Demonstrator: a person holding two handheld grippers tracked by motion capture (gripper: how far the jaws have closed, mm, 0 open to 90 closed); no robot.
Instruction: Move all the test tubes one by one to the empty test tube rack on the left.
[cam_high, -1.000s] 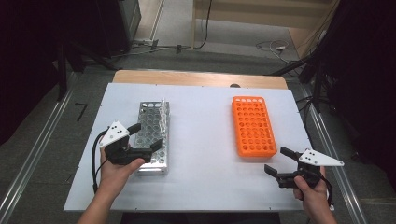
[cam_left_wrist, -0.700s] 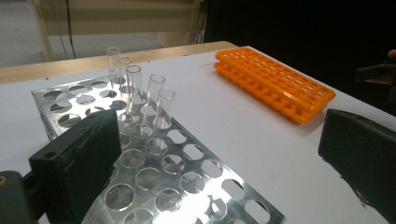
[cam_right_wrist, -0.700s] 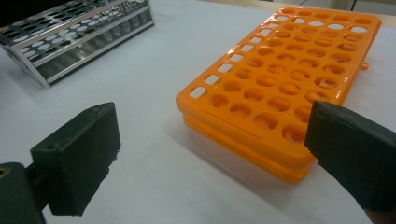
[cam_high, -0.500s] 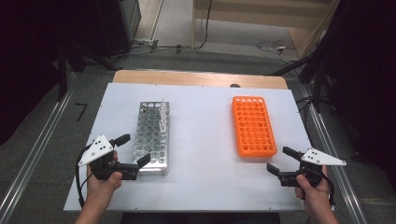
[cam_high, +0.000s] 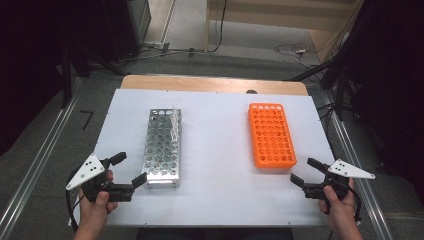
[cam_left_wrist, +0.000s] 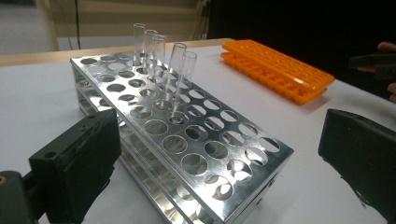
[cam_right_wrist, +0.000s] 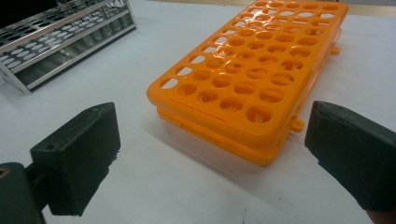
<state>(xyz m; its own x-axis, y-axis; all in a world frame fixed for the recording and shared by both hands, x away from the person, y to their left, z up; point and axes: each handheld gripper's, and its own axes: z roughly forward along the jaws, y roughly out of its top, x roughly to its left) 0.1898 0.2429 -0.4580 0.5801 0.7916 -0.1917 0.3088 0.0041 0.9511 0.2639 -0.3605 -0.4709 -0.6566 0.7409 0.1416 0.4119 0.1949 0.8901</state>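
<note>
High view: white table (cam_high: 220, 200) with 2 racks on it; metal rack (cam_high: 163, 147) at the left, orange rack (cam_high: 271, 135) at the right, well apart, both lying lengthwise away from the person.

Left gripper (cam_high: 126, 170) rests at the near left corner of the table, just beside the near end of the metal rack, not touching it; jaws wide, nothing between them. Right gripper (cam_high: 303, 171) sits near the near right corner of the orange rack, also apart from it; jaws wide and empty.

Left gripper view: 5 clear glass tubes (cam_left_wrist: 161, 51) stand upright in the far end of the metal rack, clustered in neighbouring holes; all other holes I can see are vacant. Orange rack appears beyond, and every hole visible in it is empty.

Right gripper view: its 2 black pads frame the near end of the orange rack; holes open, no tube in any.

Judgement: the tubes look like the working items, parked at the far end; each tool is held open at its own rack, likely so that the left can lift a tube and the right can steady or receive it; no pick begun yet. Reach to the tubes passes over the empty rows, so a low approach risks clipping the rack top.
</note>
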